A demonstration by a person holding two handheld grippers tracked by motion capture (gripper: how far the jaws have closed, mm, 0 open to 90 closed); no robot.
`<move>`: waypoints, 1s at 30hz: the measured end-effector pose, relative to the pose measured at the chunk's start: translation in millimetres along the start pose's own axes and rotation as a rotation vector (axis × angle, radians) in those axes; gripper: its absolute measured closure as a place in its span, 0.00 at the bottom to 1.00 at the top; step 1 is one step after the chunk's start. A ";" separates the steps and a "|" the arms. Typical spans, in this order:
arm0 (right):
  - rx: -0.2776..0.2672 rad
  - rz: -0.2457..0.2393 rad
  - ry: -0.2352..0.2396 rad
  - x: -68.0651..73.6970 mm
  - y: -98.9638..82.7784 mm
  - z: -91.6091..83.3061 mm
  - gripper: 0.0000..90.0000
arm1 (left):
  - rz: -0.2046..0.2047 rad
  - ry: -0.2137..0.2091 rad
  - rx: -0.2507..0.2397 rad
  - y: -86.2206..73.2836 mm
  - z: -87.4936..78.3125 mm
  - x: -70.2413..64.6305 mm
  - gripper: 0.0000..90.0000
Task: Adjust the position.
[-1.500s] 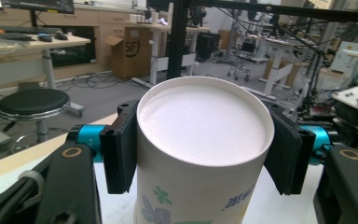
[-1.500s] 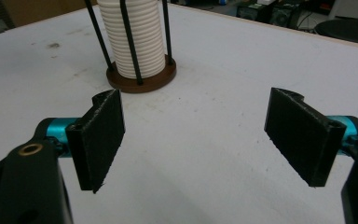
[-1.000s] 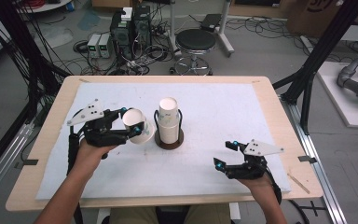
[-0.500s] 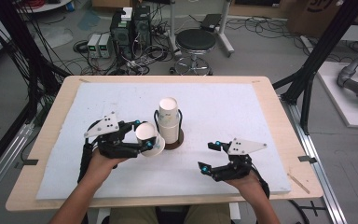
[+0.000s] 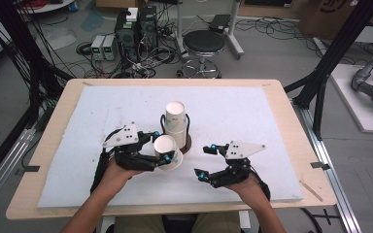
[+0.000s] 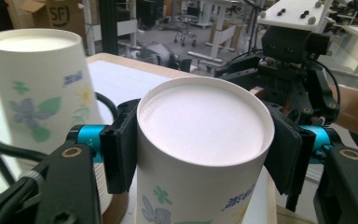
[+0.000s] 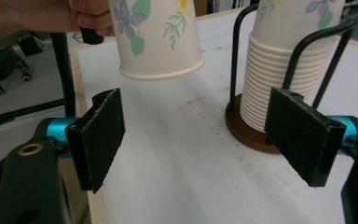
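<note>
Two grippers are working over the white mat (image 5: 77, 145). Nearest, right gripper (image 5: 206, 160) is hovering at 5 o'clock of the cup stack (image 5: 176, 119), jaws standing wide, gripping nothing. Left gripper (image 5: 162, 148) is clamping a single upside-down paper cup (image 5: 167, 151) by its sides, lifted just off the mat, at 7 o'clock of the stack in its wire holder (image 5: 188, 127).

Matt paper cup (image 6: 200, 154), wire-and-wood holder (image 7: 254, 128), rough black fingers (image 7: 102, 135).

A lab — computer towers (image 5: 137, 28), tangled floor cables (image 5: 277, 26), a rolling stool (image 5: 203, 46) — black rig frames around the table (image 5: 53, 126).
</note>
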State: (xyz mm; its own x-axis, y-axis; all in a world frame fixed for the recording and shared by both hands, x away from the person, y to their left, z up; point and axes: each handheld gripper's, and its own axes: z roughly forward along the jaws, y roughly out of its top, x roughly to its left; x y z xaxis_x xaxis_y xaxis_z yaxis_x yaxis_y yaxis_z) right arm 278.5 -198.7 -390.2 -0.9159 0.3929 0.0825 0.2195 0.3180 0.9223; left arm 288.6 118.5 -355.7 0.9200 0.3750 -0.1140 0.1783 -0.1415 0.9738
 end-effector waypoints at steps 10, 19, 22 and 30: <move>-0.003 -0.007 0.039 4.7 -7.7 4.1 0.23 | 0.012 -0.073 0.025 -6.0 22.6 -11.8 0.40; 0.007 -0.029 0.088 11.1 -6.6 12.8 0.23 | 0.021 -0.119 0.039 -7.2 36.0 -20.7 0.40; 0.010 -0.032 0.102 12.6 -8.2 17.5 0.23 | 0.028 -0.150 0.036 -7.9 40.5 -23.3 0.40; -0.037 -0.013 0.158 11.7 -10.6 18.8 0.31 | 0.022 -0.189 0.010 -8.6 43.5 -24.8 0.40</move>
State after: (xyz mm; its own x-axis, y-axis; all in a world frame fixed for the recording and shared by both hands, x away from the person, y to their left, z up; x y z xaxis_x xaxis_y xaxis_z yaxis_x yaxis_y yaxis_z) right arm 271.8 -181.3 -406.1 -0.9607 0.2476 0.1257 0.1970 0.2889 0.9369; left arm 279.4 70.6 -369.8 0.9727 0.1934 -0.1283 0.1599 -0.1574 0.9745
